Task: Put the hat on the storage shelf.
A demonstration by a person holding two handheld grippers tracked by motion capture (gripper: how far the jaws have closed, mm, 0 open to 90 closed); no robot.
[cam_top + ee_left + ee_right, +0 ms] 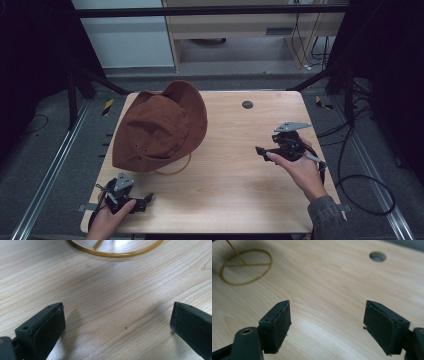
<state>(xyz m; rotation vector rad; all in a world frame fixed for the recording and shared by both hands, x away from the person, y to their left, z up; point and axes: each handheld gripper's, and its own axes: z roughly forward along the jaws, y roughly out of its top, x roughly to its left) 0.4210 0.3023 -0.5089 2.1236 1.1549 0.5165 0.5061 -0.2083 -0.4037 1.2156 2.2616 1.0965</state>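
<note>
A brown wide-brimmed hat [160, 127] sits on the left half of the wooden table [235, 190], atop a gold wire stand whose ring base [176, 170] shows under the brim. My left gripper [146, 198] rests near the front left corner, jaws open and empty, pointing right. Its own view has the gold ring [117, 253] ahead of the left gripper [117, 322]. My right gripper [260, 150] is held over the table's right side, pointing left toward the hat. In its own view the right gripper [327, 322] stands open and empty, with the ring [245, 266] far off.
A round cable hole [247, 104] lies in the table's far middle, also seen as the hole [377, 256] in the right gripper view. Black cables [360, 185] lie on the floor to the right. Bare wood lies between the two grippers.
</note>
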